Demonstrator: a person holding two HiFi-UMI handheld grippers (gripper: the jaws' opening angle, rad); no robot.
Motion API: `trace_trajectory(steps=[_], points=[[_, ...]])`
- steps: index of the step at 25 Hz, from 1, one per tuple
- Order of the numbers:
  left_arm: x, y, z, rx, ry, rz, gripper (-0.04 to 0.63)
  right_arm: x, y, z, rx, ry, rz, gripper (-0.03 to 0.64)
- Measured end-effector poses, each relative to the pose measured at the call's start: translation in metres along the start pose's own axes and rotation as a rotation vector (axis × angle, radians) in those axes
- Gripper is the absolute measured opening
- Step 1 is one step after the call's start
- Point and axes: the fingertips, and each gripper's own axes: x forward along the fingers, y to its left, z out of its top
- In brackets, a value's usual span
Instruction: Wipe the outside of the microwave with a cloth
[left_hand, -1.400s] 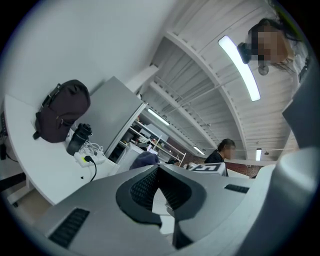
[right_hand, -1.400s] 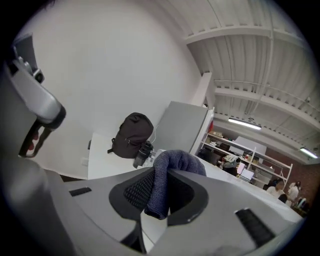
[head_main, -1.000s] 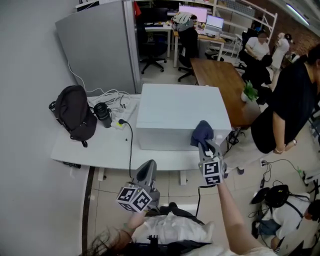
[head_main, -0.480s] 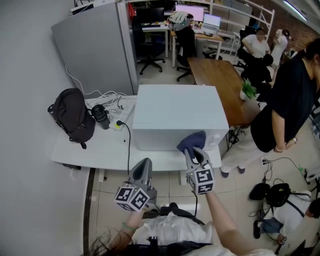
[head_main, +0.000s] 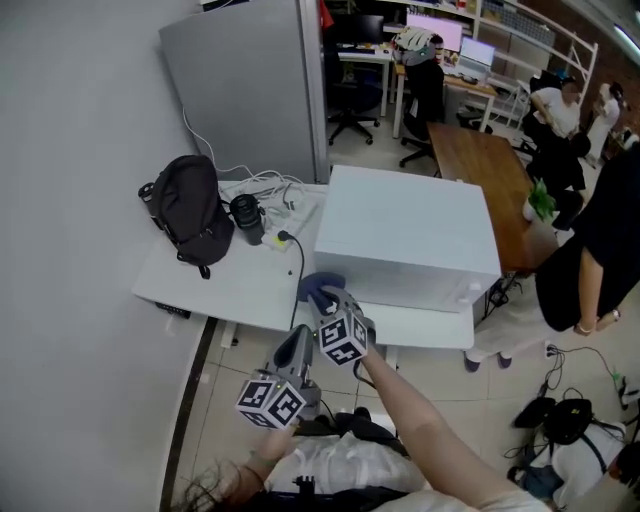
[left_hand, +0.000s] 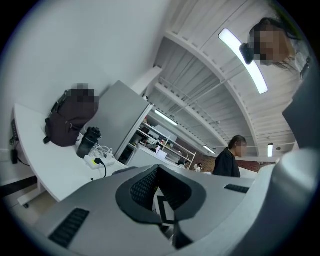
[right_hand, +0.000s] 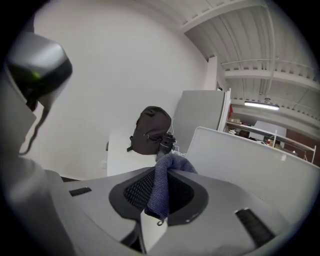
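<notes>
The white microwave (head_main: 410, 235) stands on the white table (head_main: 215, 290). My right gripper (head_main: 328, 300) is shut on a dark blue cloth (head_main: 317, 287), by the microwave's front left lower corner, at the table's near edge. In the right gripper view the cloth (right_hand: 164, 187) hangs bunched between the jaws, with the microwave's side (right_hand: 250, 167) just to the right. My left gripper (head_main: 293, 352) is held lower, in front of the table and apart from the microwave. Its jaws (left_hand: 160, 200) stand together with nothing held.
A black backpack (head_main: 190, 210), a black cylinder (head_main: 247, 218) and a power strip with cables (head_main: 278, 240) lie on the table left of the microwave. Behind stands a grey partition (head_main: 250, 90). A person in black (head_main: 600, 240) stands at right, next to a wooden table (head_main: 480, 160).
My right gripper has carried the cloth leftward along the microwave's front, from its right corner to its left corner. The left gripper has stayed low in front of the table.
</notes>
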Motion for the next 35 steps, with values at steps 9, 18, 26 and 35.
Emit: trace_trajectory(steps=[9,18,26,35], points=[[0.007,-0.001,-0.006,-0.007,0.025,-0.013,-0.009,-0.079,-0.086,-0.058,0.056,0.062,-0.178,0.074],[0.029,-0.023,-0.029,-0.014,0.085,-0.097,-0.009,-0.247,-0.209,-0.160,0.208,0.198,-0.548,0.073],[0.029,-0.018,-0.028,-0.019,0.075,-0.077,-0.009,-0.223,-0.148,-0.120,0.214,0.100,-0.407,0.072],[0.013,-0.004,-0.020,-0.021,0.041,-0.024,-0.009,-0.025,0.018,-0.037,0.075,0.024,0.038,0.072]])
